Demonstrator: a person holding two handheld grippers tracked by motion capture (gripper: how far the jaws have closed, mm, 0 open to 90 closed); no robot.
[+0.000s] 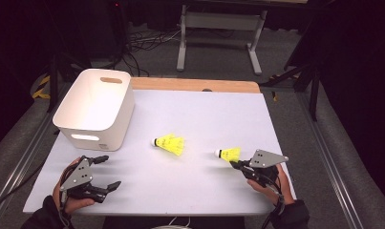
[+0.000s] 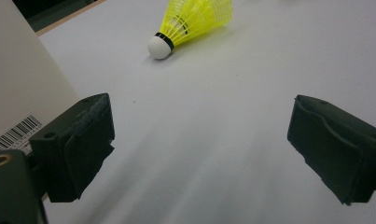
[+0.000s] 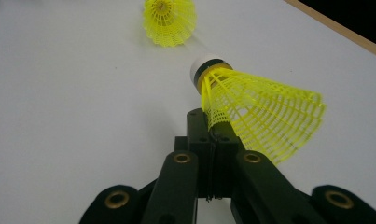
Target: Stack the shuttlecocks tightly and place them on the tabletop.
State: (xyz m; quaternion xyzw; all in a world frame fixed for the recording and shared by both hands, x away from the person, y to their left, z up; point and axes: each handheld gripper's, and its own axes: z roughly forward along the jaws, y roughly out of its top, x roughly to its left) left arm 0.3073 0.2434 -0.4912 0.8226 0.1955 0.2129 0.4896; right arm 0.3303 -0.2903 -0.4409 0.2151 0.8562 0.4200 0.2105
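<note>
The right gripper (image 1: 235, 164), at 4 o'clock on the table (image 1: 199, 114), is clenched on the skirt edge of the near shuttlecock (image 1: 228, 153); the pinched mesh is hidden between its jaws. The left gripper (image 1: 108, 172), at 8 o'clock, is released and holds nothing, with the bin (image 1: 97, 107) just beyond at 10 o'clock. The second shuttlecock (image 1: 170, 143) lies free at centre, with open surface around it.
</note>
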